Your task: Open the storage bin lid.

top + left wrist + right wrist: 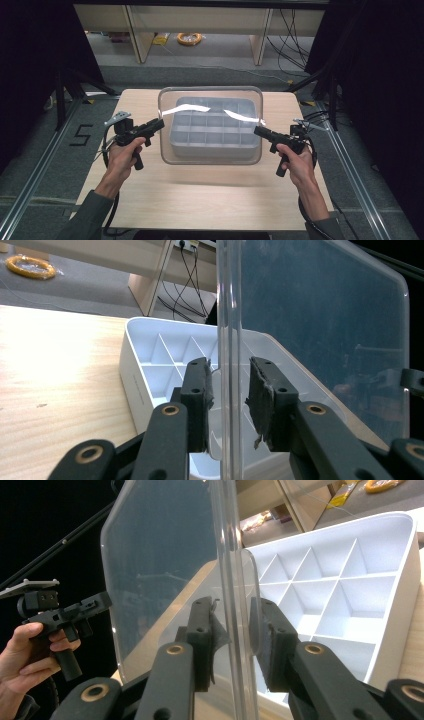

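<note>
A clear plastic lid point(210, 107) hangs level just above a white compartment tray point(215, 149) at the middle of the wooden table. My left gripper point(161, 122) is shut on the lid's left edge, and my right gripper point(256, 131) is shut on its right edge. In the left gripper view the lid point(320, 330) rises edge-on between the pads of the left gripper point(229, 385), with the empty tray point(150, 340) behind. In the right gripper view the lid point(160, 555) stands between the pads of the right gripper point(235, 625), the tray point(350, 580) lies to the right, and the left gripper point(107, 600) shows beyond.
The table point(200, 195) has bare wood in front of the tray and at both sides. Black stands and cables flank it. Wooden furniture legs and a yellow cable coil point(189, 38) are on the floor behind.
</note>
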`<state>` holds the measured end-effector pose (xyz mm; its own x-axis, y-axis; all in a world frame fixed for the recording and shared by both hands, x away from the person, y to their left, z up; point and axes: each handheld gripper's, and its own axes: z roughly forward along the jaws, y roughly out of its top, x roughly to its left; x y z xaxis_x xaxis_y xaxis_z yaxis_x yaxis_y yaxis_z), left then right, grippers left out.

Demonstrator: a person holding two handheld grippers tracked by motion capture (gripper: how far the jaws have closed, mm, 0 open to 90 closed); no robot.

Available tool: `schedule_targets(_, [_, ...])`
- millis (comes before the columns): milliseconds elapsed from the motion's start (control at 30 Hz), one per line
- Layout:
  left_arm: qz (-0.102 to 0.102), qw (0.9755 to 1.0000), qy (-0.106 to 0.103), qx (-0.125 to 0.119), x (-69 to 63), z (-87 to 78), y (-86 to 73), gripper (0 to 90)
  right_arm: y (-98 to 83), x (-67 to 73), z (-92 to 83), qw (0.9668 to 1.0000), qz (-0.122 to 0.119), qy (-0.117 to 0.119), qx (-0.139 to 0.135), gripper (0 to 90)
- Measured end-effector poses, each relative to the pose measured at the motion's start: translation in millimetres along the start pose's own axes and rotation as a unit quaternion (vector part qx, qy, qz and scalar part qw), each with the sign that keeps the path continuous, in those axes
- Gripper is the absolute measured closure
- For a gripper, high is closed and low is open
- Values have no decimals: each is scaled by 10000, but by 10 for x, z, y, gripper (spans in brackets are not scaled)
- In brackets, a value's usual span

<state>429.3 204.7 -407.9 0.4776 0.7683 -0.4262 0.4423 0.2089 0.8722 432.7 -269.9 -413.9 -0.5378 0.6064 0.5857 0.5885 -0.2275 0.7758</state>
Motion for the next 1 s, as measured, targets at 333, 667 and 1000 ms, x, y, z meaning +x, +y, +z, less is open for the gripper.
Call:
schedule_targets(333, [74,10000,5,30,-80,-95,-119,691,-123,50,-104,10000,97,-16,7,718])
schedule_targets(667, [59,9999,36,139,-109,-226,-315,682,-336,76,-176,9999,58,-44,132,718])
schedule_targets(1000, [26,9997,31,228,-145,-313,-499,679,-520,89,-261,9997,104,-93,197,717])
